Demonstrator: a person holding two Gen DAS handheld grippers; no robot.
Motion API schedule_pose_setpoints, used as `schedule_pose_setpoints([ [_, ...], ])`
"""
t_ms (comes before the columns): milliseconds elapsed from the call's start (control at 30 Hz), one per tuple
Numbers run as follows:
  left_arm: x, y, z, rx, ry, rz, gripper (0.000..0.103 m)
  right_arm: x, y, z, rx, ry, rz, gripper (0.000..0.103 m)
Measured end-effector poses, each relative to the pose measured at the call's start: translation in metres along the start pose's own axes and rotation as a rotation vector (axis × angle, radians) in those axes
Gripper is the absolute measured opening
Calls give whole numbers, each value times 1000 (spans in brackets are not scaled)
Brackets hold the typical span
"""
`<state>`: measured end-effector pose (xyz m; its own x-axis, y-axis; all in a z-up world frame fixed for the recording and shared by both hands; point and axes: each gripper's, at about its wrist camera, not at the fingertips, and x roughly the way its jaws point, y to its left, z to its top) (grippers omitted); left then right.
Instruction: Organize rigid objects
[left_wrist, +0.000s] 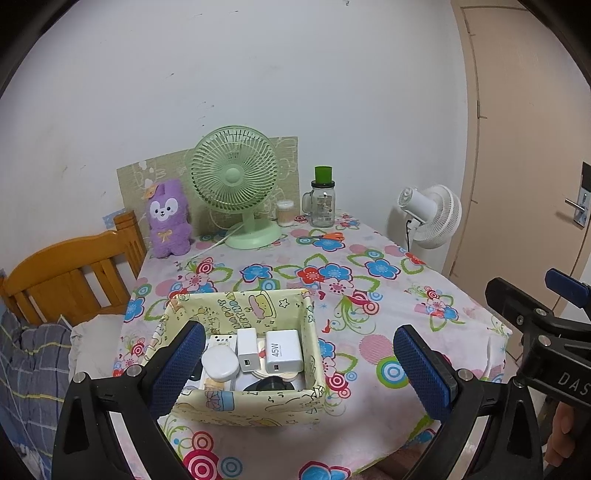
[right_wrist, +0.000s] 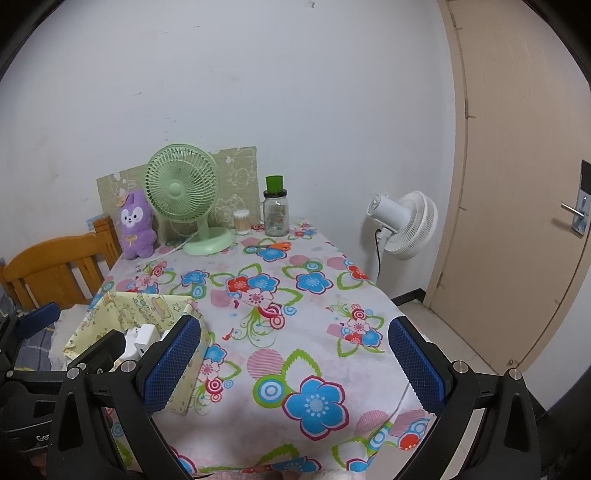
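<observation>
A yellow patterned storage box (left_wrist: 240, 402) sits near the front edge of the floral tablecloth (left_wrist: 369, 332), holding a 45W charger (left_wrist: 282, 350), a smaller white charger (left_wrist: 246, 349) and a round white case (left_wrist: 220, 363). The left gripper (left_wrist: 299, 369) spreads wide and empty before the box; the right gripper (right_wrist: 295, 362), also wide and empty, hovers to the box's right.

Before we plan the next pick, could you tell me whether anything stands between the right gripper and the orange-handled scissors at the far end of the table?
Nothing visible does. The right gripper, jaws open and empty, faces bare flowered tablecloth up to the scissors. The yellow box sits off to its left.
</observation>
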<state>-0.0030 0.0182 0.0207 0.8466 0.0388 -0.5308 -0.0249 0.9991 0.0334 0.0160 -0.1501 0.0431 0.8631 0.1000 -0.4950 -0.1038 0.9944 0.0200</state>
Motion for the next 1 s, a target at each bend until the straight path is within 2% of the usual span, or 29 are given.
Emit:
schedule_pose_setpoints([
  [1000,1,-2,1,-13,5,15,103,3,-4,-3,2,-3,34,103],
])
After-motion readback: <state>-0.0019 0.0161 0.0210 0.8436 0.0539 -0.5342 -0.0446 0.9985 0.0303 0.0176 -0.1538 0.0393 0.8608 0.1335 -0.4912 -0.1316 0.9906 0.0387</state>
